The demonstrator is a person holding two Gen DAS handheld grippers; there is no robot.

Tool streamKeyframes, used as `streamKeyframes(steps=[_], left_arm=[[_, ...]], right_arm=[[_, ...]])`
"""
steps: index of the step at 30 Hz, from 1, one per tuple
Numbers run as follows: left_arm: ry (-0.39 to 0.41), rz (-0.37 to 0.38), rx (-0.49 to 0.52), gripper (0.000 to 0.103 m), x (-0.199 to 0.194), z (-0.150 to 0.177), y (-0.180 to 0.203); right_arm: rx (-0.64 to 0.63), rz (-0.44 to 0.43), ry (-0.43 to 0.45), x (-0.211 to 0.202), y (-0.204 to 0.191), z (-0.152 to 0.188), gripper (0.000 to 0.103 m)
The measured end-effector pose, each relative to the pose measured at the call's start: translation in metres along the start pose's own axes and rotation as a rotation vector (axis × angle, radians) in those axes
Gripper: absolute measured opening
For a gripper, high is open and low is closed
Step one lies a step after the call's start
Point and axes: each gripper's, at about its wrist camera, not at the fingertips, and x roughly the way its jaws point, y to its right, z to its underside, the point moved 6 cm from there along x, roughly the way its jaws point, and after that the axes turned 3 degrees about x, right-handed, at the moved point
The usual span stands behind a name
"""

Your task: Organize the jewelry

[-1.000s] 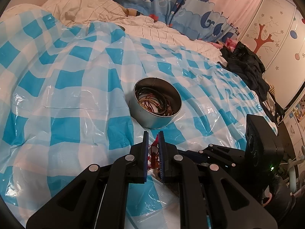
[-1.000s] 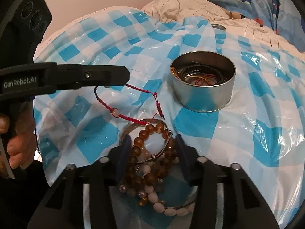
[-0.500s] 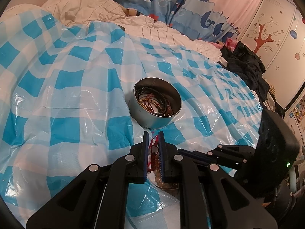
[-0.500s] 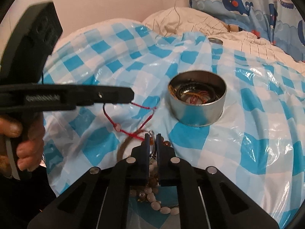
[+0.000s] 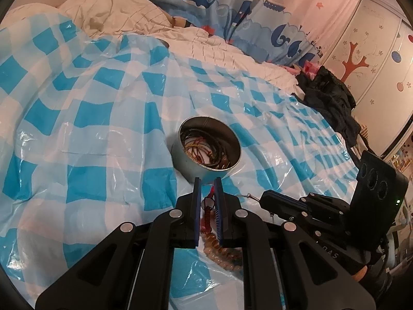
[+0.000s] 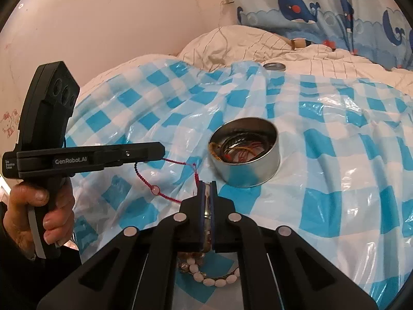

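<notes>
A round metal tin (image 5: 209, 149) holding tangled cords and bracelets stands on the blue-checked plastic sheet; it also shows in the right wrist view (image 6: 246, 161). My left gripper (image 5: 207, 183) is shut on a red cord bracelet (image 6: 155, 188), which hangs in a loop from its tip (image 6: 161, 152). My right gripper (image 6: 207, 184) is shut on a thin metal bangle (image 6: 206, 211), lifted above a pile of brown and white bead bracelets (image 6: 206, 276), which also shows under my left gripper (image 5: 219, 250).
The checked sheet (image 5: 90, 134) covers a rumpled bed with white bedding (image 5: 124, 13) behind. A small metal lid (image 6: 274, 66) lies at the sheet's far edge. Dark clothes (image 5: 333, 103) are piled at the right. A whale-print curtain (image 5: 232, 5) hangs behind.
My right gripper closed on the metal bangle and lifted it off the bead pile. My left gripper stayed shut on the red cord, its loop drawn tighter.
</notes>
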Motion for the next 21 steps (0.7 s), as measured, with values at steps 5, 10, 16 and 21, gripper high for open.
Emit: streamKeyframes(steps=[5,10,16,21], left_arm=[[0.021,0.013,0.011,0.009,-0.003,-0.009,0.010],[0.034,0.026,0.015,0.009,-0.001,-0.019,0.019],[0.028,0.029,0.019,0.009,0.007,-0.022,0.026],[0.020,0.029,0.022,0.009,0.010,-0.021,0.028]], right_arm=[[0.022,0.012,0.030,-0.009,0.008,-0.006,0.000],[0.046,0.017,0.047,-0.015,0.017,-0.012,0.000],[0.099,0.061,-0.094,0.007,0.034,0.003,0.029],[0.096,0.184,-0.097,0.015,0.049,0.011,0.064]])
